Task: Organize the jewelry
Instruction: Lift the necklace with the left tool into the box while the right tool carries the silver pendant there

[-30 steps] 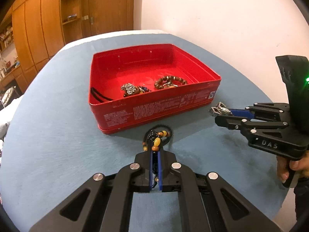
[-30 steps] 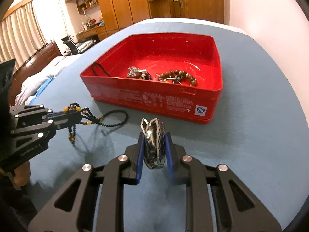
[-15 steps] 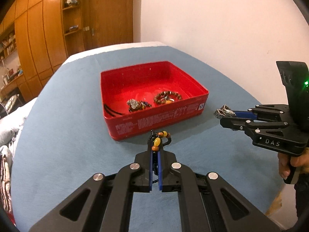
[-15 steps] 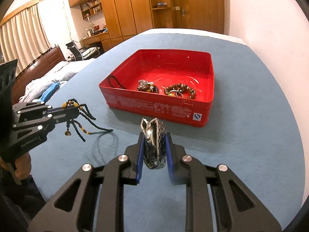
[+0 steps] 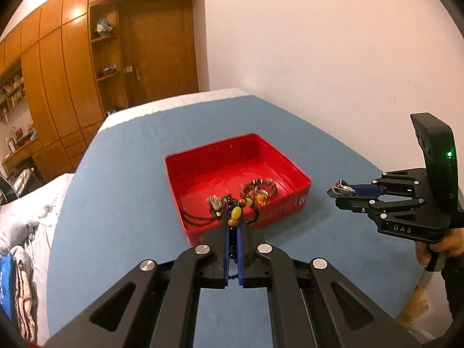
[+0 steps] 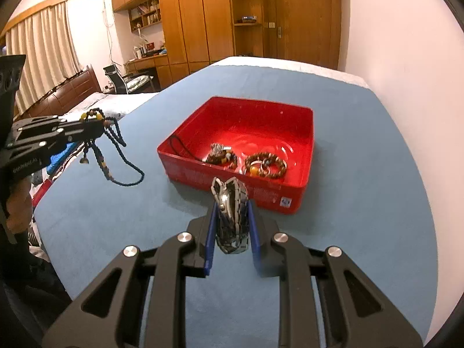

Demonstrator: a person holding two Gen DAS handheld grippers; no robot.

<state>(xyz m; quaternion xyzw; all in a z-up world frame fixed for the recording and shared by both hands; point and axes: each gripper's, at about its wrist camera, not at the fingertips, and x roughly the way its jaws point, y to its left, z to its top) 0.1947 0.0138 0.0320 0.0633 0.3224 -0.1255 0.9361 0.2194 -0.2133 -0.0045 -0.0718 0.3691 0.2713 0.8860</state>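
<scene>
Two beaded bracelets (image 6: 265,164) and a corded pendant (image 6: 219,154) already lie in the red tin (image 6: 290,200), while the left gripper (image 5: 232,226) pinches a bead necklace (image 6: 113,150) and the right gripper (image 6: 231,226) clamps a metal watch (image 6: 231,217), both aloft near the tin above the blue desk (image 6: 116,217); "DAS" is readable on the right gripper, the tin's print illegible.

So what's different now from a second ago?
Both tongs rose away from the table. The left tongs lifted the beaded necklace fully clear; its loop no longer trails on the blue cloth. The right tongs still clamp the metal bracelet. The red box and its contents haven't moved.
</scene>
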